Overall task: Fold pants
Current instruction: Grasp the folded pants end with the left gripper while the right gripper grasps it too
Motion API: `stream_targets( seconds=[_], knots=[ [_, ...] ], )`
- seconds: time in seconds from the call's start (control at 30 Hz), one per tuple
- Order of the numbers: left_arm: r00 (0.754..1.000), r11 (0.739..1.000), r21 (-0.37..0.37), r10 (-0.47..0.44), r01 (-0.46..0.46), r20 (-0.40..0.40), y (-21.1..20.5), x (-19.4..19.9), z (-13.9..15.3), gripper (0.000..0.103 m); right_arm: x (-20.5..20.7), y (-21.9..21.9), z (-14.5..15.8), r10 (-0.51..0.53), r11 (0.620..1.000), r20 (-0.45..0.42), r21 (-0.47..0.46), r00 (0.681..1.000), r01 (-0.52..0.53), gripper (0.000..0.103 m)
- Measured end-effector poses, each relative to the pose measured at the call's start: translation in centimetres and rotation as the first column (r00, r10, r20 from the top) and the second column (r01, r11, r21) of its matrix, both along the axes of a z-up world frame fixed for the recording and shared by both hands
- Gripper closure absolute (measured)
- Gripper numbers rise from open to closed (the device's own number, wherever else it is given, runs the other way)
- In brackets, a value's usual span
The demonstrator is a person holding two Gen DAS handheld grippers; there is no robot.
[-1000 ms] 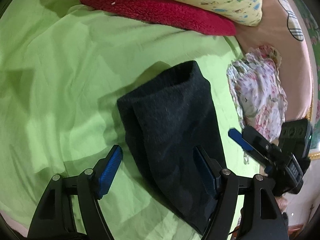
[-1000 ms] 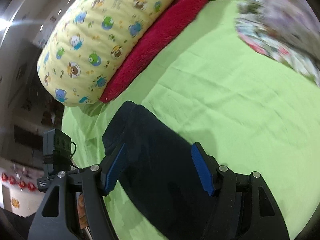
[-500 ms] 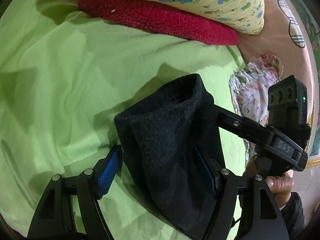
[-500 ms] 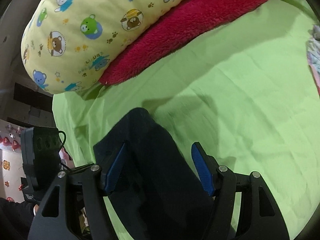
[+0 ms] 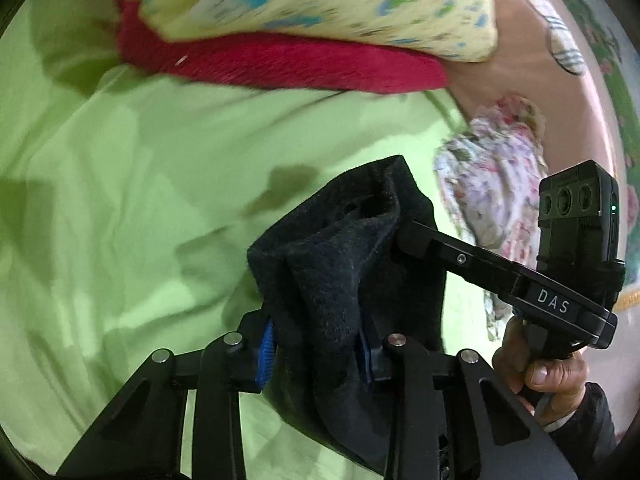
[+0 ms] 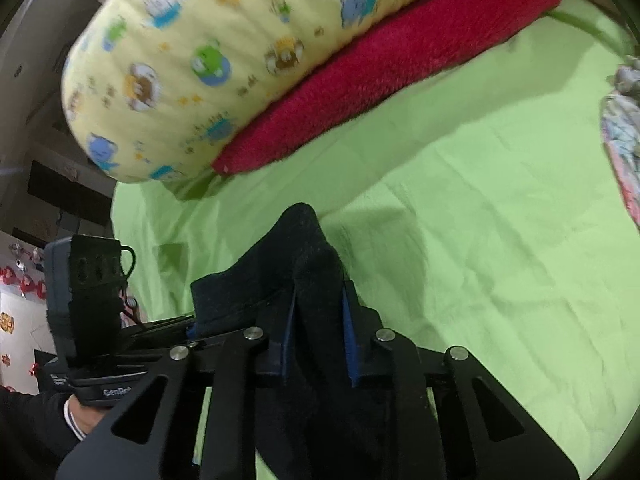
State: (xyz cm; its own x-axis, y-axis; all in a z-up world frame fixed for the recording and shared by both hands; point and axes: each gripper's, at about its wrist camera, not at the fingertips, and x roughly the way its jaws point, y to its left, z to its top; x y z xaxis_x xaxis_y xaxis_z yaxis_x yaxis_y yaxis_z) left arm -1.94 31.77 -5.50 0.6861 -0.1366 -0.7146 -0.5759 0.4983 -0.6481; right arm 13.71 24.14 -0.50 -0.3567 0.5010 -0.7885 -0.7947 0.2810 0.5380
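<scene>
Dark navy pants (image 5: 344, 268) lie folded and bunched on the green bed sheet (image 5: 120, 208). My left gripper (image 5: 316, 354) is closing, and its blue pads press a raised fold of the pants near the front end. My right gripper (image 5: 406, 234) comes in from the right and bites into the same cloth farther back, with a hand (image 5: 536, 372) on its grip. In the right wrist view my right gripper (image 6: 318, 344) is closing on a ridge of the pants (image 6: 292, 264). My left gripper (image 6: 192, 326) grips the cloth just to its left.
A yellow cartoon-print pillow (image 6: 224, 52) lies on a red fleece blanket (image 6: 392, 64) along the far side of the bed. A floral cloth (image 5: 492, 196) lies crumpled at the right, below a pink headboard (image 5: 520, 80). Green sheet (image 6: 500, 220) spreads around the pants.
Both pairs of jaws have closed in from wide open onto the pants. The cloth has bunched up into a ridge. My right gripper has come in beside the left one.
</scene>
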Motion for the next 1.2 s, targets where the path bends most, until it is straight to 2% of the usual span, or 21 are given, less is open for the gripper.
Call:
stream_targets(
  seconds=[0.3,0.53,0.87,1.1,1.2],
  knots=[
    [0.990,0.991,0.084,-0.109,0.102,0.088,-4.4,1.4,6.3,0.072,2.2,-6.8,5.1,-0.103,0.987,-0.020,0.119,0.994,0.105,0.082],
    [0.973,0.979,0.107,-0.189,0.176,0.130,-8.6,2.4,9.0,0.073,2.7,-13.6,7.5,-0.186,0.965,-0.024,0.183,0.982,0.187,0.082],
    [0.936,0.941,0.150,-0.323,0.302,0.140,-15.7,3.9,11.2,0.073,1.7,-21.9,8.2,-0.297,0.930,-0.041,0.213,0.954,0.299,0.083],
    [0.909,0.905,0.198,-0.402,0.377,0.110,-20.8,3.9,12.3,0.073,1.4,-27.1,7.8,-0.367,0.901,-0.058,0.224,0.928,0.371,0.083],
    [0.892,0.881,0.225,-0.444,0.416,0.089,-23.1,4.1,12.3,0.073,1.3,-29.2,7.5,-0.392,0.888,-0.068,0.232,0.917,0.397,0.083]
  ],
)
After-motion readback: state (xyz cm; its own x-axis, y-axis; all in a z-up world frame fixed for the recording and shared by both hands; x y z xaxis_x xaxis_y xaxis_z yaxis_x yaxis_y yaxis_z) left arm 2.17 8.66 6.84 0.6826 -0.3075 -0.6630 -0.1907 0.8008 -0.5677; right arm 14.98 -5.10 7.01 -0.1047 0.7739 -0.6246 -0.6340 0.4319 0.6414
